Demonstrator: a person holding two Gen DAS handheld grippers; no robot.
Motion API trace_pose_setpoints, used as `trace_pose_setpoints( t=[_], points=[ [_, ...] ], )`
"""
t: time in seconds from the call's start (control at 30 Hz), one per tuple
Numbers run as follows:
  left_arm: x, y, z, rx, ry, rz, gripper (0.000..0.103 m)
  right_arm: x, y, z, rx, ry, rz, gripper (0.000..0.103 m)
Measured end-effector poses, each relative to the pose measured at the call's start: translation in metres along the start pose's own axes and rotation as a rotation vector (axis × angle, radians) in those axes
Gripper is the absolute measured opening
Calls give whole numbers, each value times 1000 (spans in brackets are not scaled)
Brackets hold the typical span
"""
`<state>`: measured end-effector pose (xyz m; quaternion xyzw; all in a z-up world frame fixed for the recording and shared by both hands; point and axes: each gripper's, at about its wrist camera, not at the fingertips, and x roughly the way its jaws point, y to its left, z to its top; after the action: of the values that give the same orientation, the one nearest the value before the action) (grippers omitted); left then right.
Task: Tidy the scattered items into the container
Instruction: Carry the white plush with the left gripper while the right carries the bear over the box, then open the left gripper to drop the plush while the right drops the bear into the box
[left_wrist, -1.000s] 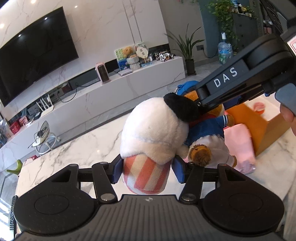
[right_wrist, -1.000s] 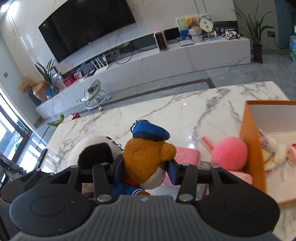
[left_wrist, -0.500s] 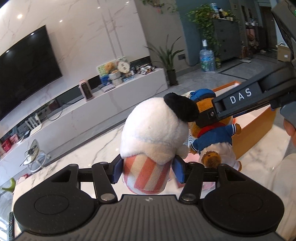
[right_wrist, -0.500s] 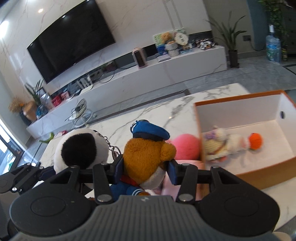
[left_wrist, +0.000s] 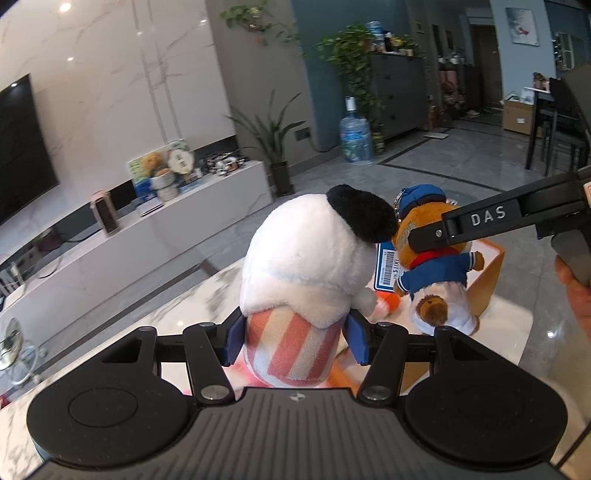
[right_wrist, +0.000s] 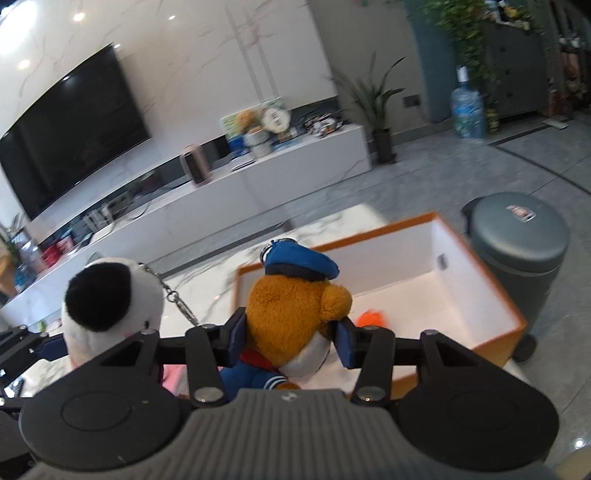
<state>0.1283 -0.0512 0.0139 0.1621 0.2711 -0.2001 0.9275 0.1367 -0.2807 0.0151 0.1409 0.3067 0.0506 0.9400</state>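
My left gripper is shut on a white plush with a black ear and a red-striped body, held above the marble table. My right gripper is shut on a brown bear plush in a blue cap and sailor top, held over the near left part of the orange box. The bear also shows in the left wrist view, with a blue price tag hanging beside it. The white plush shows at the left of the right wrist view, with a metal key chain. An orange item lies inside the box.
The box has a white inside and stands at the end of the marble table. A grey round bin stands on the floor just beyond the box. A pink item lies on the table under the grippers.
Both grippers have swung to the right with their plushes and risen. The bear now hangs over the orange box, which was off to the right before.
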Motion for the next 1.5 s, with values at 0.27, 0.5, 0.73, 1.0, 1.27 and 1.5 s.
trace_pose_setpoints(
  t=[0.27, 0.5, 0.73, 1.0, 1.27, 1.5],
  points=[
    [57, -26, 19, 50, 50, -63, 64, 39, -39, 21, -2, -5, -72, 51],
    [105, -48, 4, 130, 149, -99, 65, 79, -64, 5, 35, 74, -99, 51],
    [133, -54, -10, 203, 239, -108, 65, 110, -76, -5, 40, 151, -105, 52],
    [146, -53, -25, 212, 313, -138, 67, 132, -82, -18, 85, 258, -60, 53],
    [146, -46, -25, 188, 317, -166, 71, 133, -78, -17, 84, 278, -35, 56],
    [136, -47, -22, 191, 284, -169, 72, 125, -75, -15, 86, 268, -33, 56]
  ],
)
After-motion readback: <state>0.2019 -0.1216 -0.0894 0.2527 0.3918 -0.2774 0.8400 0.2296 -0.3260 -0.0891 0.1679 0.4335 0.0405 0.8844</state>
